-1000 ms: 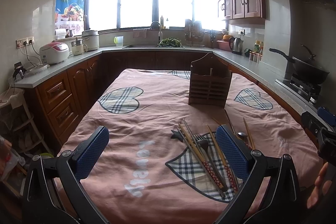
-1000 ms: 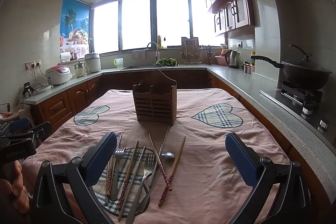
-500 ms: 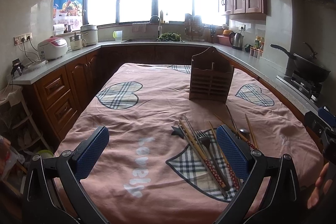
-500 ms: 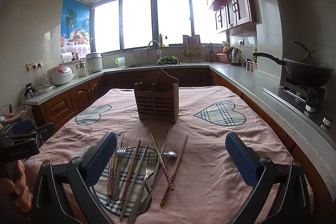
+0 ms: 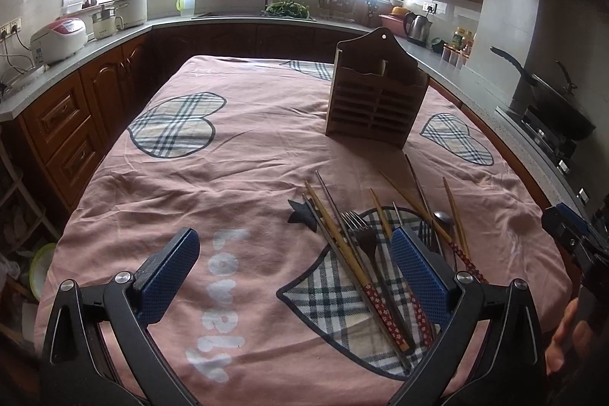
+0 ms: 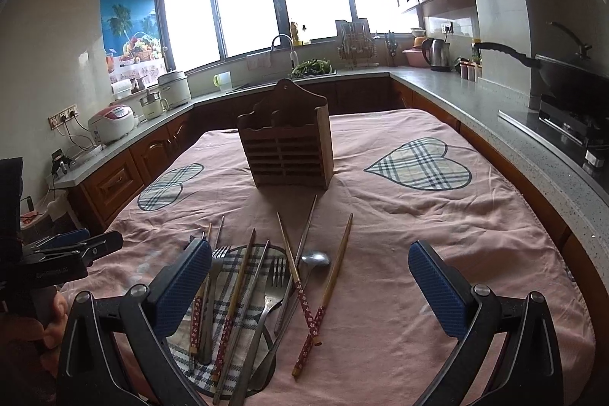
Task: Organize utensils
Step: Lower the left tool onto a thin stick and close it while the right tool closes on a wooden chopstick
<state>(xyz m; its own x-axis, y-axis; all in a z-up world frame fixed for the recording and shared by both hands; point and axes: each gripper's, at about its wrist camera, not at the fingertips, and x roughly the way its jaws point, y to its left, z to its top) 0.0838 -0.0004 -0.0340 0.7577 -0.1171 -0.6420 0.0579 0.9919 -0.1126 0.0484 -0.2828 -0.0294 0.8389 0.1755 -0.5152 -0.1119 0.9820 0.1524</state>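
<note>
Claws both wide and empty, left gripper (image 5: 291,271) and right gripper (image 6: 310,286) above pink tablecloth (image 5: 243,177), scattered utensils (image 6: 262,288) at five o'clock in left view but seven o'clock in right, wooden holder (image 6: 289,149) upright at twelve, wok (image 6: 571,78) only fully clear rightward.

Chopsticks (image 6: 322,295), forks (image 6: 275,282) and a spoon (image 6: 314,259) are scattered near the tablecloth's (image 6: 437,227) front edge; a wooden holder (image 6: 287,145) is seen upright mid-table, beyond the wide-open right gripper (image 6: 310,288).
</note>
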